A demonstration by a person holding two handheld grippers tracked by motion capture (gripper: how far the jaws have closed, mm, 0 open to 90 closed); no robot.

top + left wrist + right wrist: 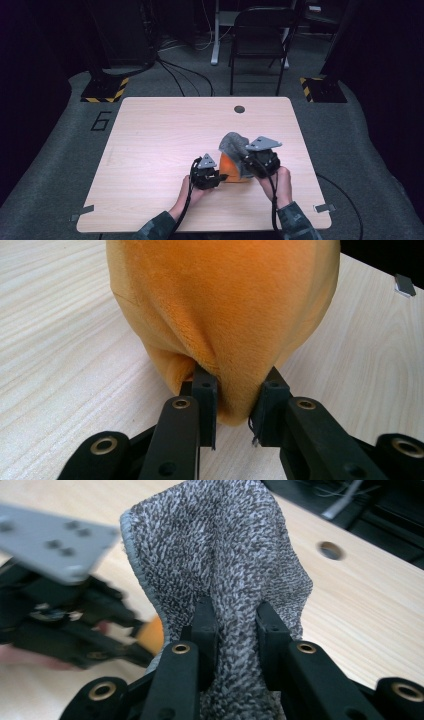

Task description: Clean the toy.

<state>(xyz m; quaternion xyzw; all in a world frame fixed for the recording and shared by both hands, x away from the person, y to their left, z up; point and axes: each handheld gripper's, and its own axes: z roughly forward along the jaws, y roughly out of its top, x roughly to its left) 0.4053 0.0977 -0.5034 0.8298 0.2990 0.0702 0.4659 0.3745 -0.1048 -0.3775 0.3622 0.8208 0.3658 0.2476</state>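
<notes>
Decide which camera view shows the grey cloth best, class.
The right gripper view: the grey cloth shows its speckled weave, pinched in the right tool. The high view shows a small grey fold; the left gripper view shows orange plush.

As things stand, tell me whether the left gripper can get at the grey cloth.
Probably not yet: the left gripper is shut on the orange cloth, and the right gripper holds the grey cloth raised beyond it.

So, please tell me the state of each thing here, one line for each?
Orange plush cloth: bunched up on the table, one fold pinched.
Grey towel: lifted, hanging draped from the jaws.
Left gripper: shut on the orange plush cloth.
Right gripper: shut on the grey towel.
Table: bears the orange plush cloth.
</notes>
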